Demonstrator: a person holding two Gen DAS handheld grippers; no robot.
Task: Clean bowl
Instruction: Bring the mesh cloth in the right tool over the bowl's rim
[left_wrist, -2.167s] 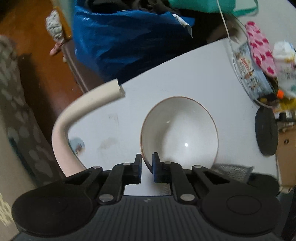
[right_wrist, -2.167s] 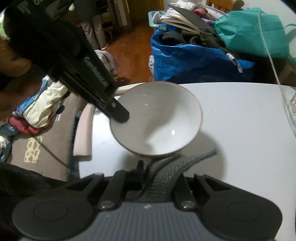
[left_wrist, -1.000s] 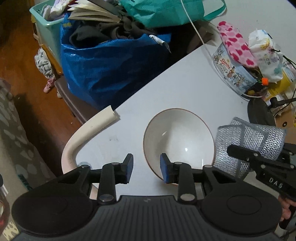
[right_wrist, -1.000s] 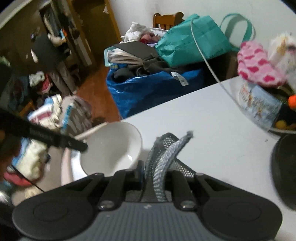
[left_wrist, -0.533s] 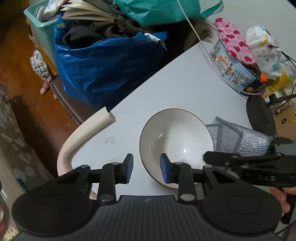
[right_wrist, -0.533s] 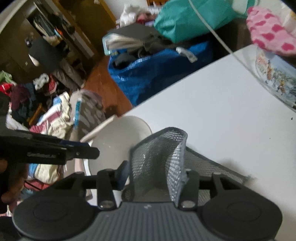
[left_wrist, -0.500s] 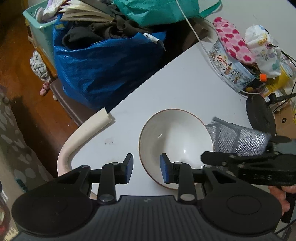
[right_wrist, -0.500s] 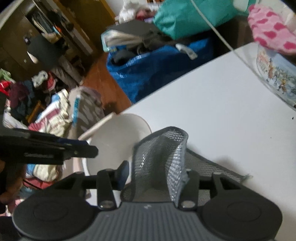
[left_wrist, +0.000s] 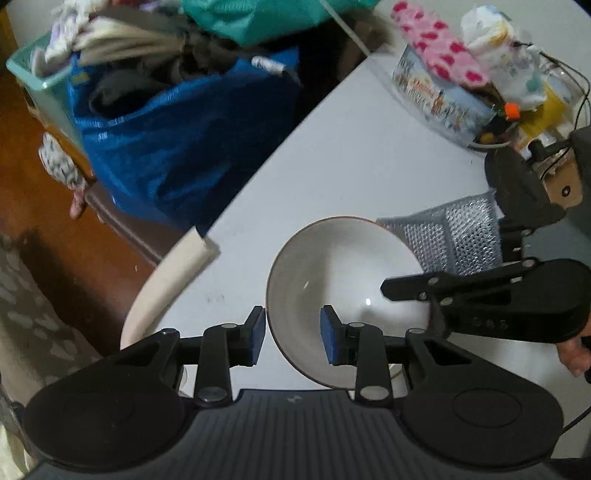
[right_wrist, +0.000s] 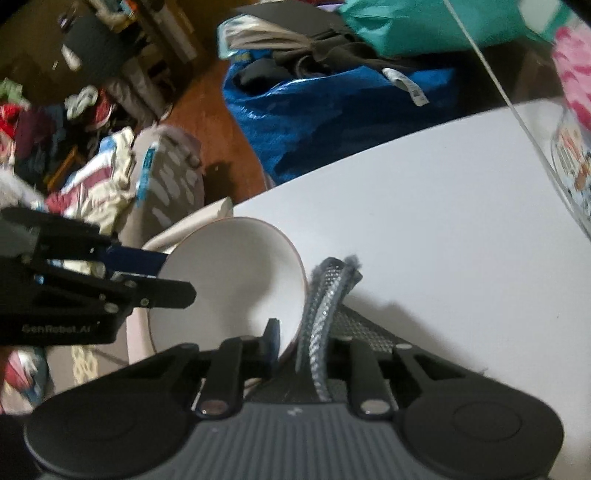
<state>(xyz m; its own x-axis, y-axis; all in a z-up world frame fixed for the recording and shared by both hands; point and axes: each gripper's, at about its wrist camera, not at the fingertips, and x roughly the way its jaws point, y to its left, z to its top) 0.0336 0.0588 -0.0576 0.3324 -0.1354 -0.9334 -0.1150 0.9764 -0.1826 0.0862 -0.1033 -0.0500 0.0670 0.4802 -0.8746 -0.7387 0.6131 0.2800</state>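
Faint grey lettering "GenRobot.AI" on the side of the black left gripper (right_wrist: 173, 291); no other text is legible.

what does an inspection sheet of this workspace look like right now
surface: white table, a few small marks near its edge
job's things: white bowl tilted, its rim between the open left gripper's pads; grey mesh scrubber beside it
clutter: printed tin under a pink heart cloth, black round disc
grippers: left gripper open around the bowl rim; right gripper shut on the scrubber
cables: white cord crossing the table's far side
surroundings: blue bag of clothes, teal bag, wooden floor
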